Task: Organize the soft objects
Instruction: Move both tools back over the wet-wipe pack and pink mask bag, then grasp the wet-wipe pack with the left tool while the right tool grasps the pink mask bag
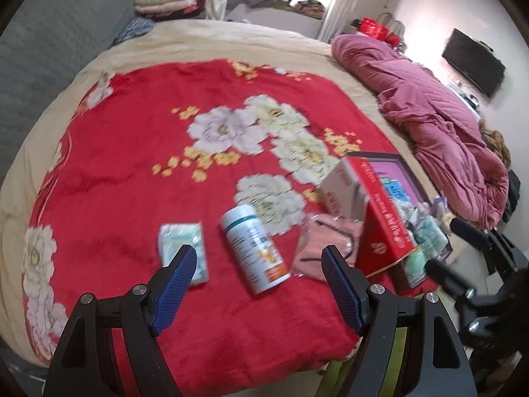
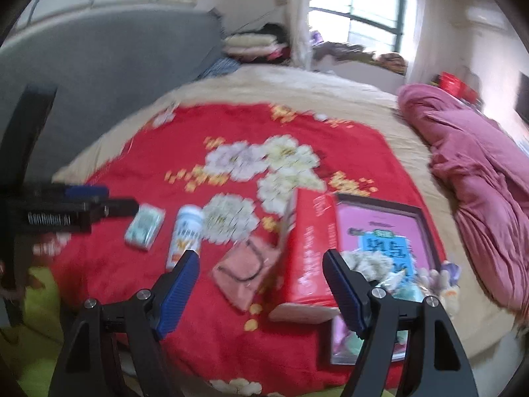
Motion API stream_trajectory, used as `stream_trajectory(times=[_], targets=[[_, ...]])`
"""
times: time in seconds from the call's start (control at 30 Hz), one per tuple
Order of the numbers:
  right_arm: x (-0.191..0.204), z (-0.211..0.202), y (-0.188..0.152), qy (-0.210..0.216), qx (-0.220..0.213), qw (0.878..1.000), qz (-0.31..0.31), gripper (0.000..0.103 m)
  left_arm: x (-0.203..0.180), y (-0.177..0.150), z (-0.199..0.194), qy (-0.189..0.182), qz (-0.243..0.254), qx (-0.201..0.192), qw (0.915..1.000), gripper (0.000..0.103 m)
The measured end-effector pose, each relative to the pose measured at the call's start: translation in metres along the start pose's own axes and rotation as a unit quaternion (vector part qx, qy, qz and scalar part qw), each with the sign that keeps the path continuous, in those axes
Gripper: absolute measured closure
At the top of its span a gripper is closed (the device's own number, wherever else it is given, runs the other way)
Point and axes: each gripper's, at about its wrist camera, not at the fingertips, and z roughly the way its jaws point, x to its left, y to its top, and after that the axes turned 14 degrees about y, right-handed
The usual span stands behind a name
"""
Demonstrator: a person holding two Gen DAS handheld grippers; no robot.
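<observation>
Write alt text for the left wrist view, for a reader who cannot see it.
The open left gripper hovers over a red floral blanket on a bed, its blue-padded jaws empty. Ahead lie a small tissue pack, a white bottle on its side, a pink pouch and a red box leaning on a tray of soft items.

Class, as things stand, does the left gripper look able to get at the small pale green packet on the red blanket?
Probably yes: the left gripper is open, and the small pale green packet lies uncovered.
</observation>
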Motion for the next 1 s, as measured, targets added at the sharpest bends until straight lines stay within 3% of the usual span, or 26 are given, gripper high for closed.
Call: stream_trajectory(times=[0.37, 0.67, 0.83, 1.0], targets=[[0.035, 0.085, -0.026, -0.04, 0.095, 0.989, -0.108, 0.025, 0.031, -0.013, 0.039, 0.017, -0.032, 0.043, 0.9984, 0.024], [0.047, 0.144, -0.042, -0.082, 0.178, 0.96, -0.2, 0.024, 0.056, -0.022, 0.072, 0.031, -0.059, 0.076, 0.9949, 0.024], [0.046, 0.17, -0.046, -0.108, 0.196, 0.946, -0.236, 0.024, 0.057, -0.022, 0.088, 0.033, -0.058, 0.09, 0.9937, 0.024], [0.038, 0.192, -0.039, -0.113, 0.215, 0.939, -0.243, 0.024, 0.058, -0.021, 0.102, 0.036, -0.058, 0.1, 0.9926, 0.024]])
